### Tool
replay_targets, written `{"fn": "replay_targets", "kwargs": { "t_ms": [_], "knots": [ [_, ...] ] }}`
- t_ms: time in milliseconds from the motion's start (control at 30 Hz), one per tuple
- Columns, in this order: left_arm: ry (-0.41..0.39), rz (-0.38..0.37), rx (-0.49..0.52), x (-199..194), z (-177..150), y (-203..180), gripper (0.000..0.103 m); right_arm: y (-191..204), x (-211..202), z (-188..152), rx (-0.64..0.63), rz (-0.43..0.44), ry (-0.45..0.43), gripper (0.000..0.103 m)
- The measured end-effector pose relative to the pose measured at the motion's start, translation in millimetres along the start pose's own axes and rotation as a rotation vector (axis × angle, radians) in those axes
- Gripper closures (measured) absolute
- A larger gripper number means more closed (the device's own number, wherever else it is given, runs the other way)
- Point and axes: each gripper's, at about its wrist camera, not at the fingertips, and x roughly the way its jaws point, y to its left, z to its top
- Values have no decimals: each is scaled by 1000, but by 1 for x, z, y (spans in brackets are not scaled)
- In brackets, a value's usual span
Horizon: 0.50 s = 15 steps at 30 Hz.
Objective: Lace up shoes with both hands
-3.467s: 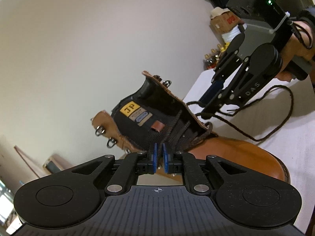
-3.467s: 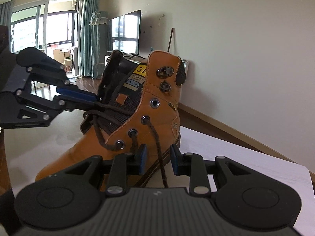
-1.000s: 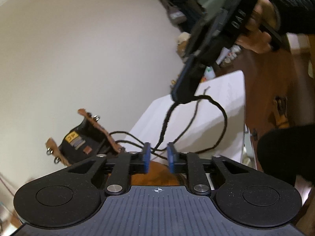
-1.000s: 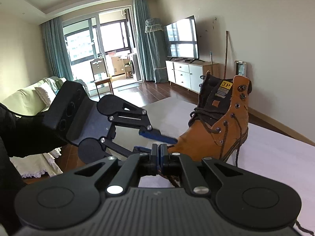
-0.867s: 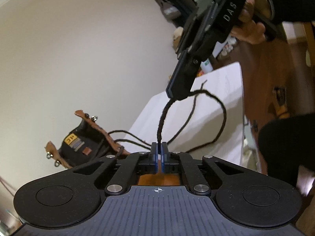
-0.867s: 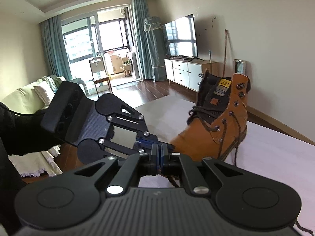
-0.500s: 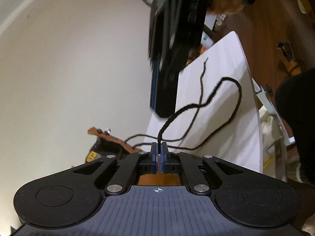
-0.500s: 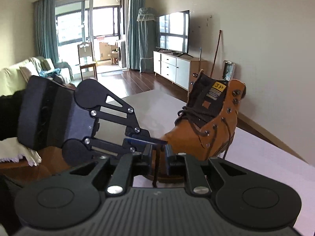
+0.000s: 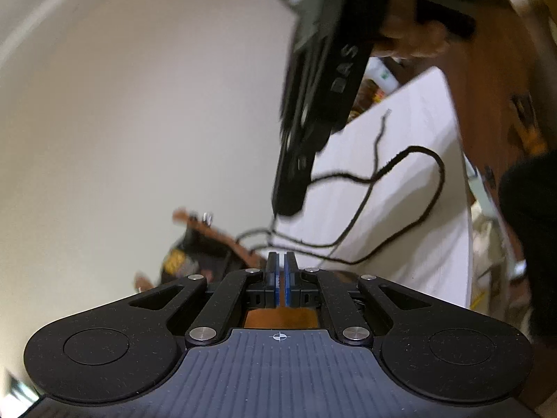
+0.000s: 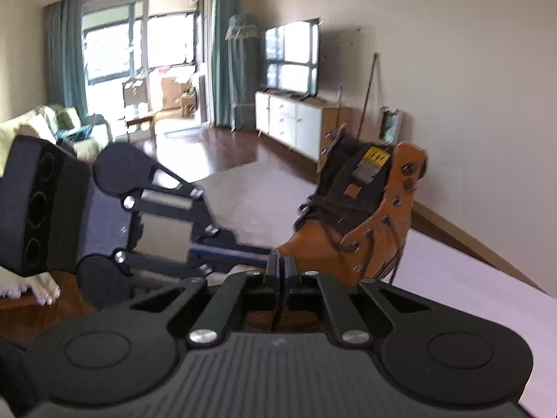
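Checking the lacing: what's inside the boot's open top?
The boot shows a dark tongue with yellow label and crossed laces. Deeper inside is hidden.

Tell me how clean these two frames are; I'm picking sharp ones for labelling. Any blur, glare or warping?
Left wrist view: the right gripper is smeared by motion blur, the boot soft; the left gripper itself stays crisp. Right wrist view: the windows are blown out, the left gripper and boot slightly blurred. Both show fisheye bending and dark corners.
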Motion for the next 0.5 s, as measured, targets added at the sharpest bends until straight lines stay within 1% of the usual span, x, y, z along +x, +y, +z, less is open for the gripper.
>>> {"fn": "replay_targets", "kwargs": {
  "t_ms": [33, 133, 167, 233, 333, 367, 400, 433, 467, 500],
  "knots": [
    [12, 3, -46, 1, -3, 6, 96, -6, 0, 3, 17, -3, -32, 100],
    [69, 51, -161, 8, -14, 28, 96, -19, 8, 12, 54, -4, -92, 100],
    [93, 70, -233, 12, -19, 42, 96, -23, 16, 16, 53, 5, -103, 100],
    [103, 67, -301, 15, -25, 55, 94, -28, 29, 20, 42, 17, -108, 100],
    [105, 35, -471, 26, -37, 90, 93, -40, 54, 27, 29, 33, -99, 100],
    [105, 25, -529, 30, -41, 101, 88, -45, 62, 29, 26, 34, -92, 100],
    [87, 8, -598, 33, -45, 116, 80, -49, 68, 30, 24, 34, -88, 100],
    [81, -2, -621, 34, -46, 121, 77, -53, 75, 32, 21, 35, -81, 100],
    [63, -37, -678, 39, -48, 136, 75, -57, 81, 34, 18, 36, -73, 100],
    [52, -58, -707, 42, -49, 145, 75, -61, 87, 35, 11, 39, -63, 100]
  ]
}}
